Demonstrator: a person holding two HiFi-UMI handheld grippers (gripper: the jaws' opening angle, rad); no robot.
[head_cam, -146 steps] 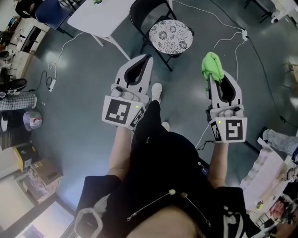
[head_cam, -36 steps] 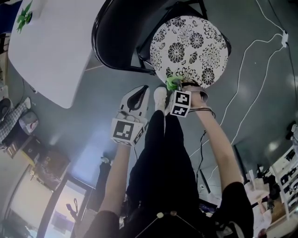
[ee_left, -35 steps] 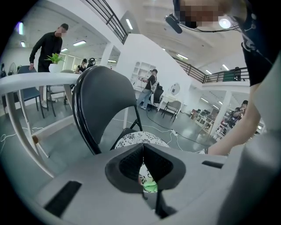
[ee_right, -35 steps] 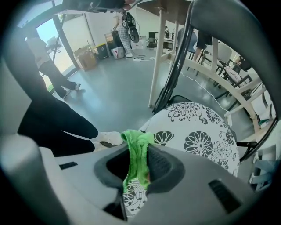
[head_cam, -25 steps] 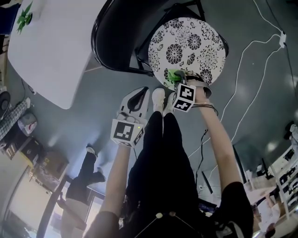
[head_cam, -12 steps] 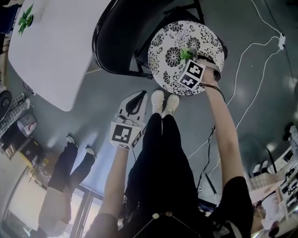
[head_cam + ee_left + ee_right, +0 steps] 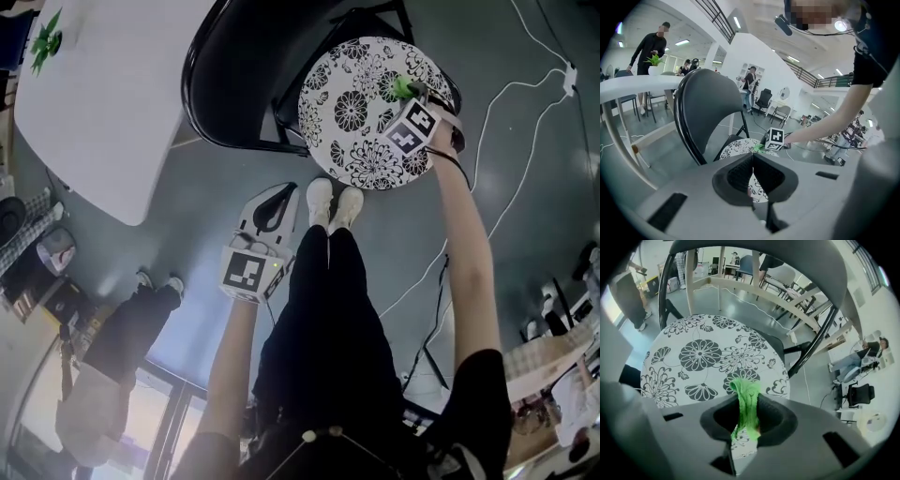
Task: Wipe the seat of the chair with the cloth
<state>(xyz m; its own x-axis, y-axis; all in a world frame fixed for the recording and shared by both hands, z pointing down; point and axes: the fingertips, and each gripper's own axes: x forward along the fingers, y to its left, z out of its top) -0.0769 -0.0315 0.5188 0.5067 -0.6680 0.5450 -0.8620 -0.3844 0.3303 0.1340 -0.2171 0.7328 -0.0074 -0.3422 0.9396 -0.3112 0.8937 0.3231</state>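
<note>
The right tongs (image 7: pixel 409 96) clamp the green cloth (image 7: pixel 403 87) against the far right edge of the flowered seat (image 7: pixel 352 117). The left tongs (image 7: pixel 277 197), closed and empty, hang low beside the person's shoes (image 7: pixel 334 202). The black chair back (image 7: pixel 234 75) stands between the seat and the white tabletop (image 7: pixel 94 103); a cable (image 7: pixel 541 36) trails on the floor at right.

White table (image 7: pixel 94 103) upper left, small green plant (image 7: pixel 45 39) near its far edge. White cable (image 7: pixel 542 37) runs over the grey floor (image 7: pixel 216 178) to a plug block (image 7: pixel 569 80) at right. Bystander (image 7: pixel 117 356) in dark clothes stands lower left, well apart from the table.
</note>
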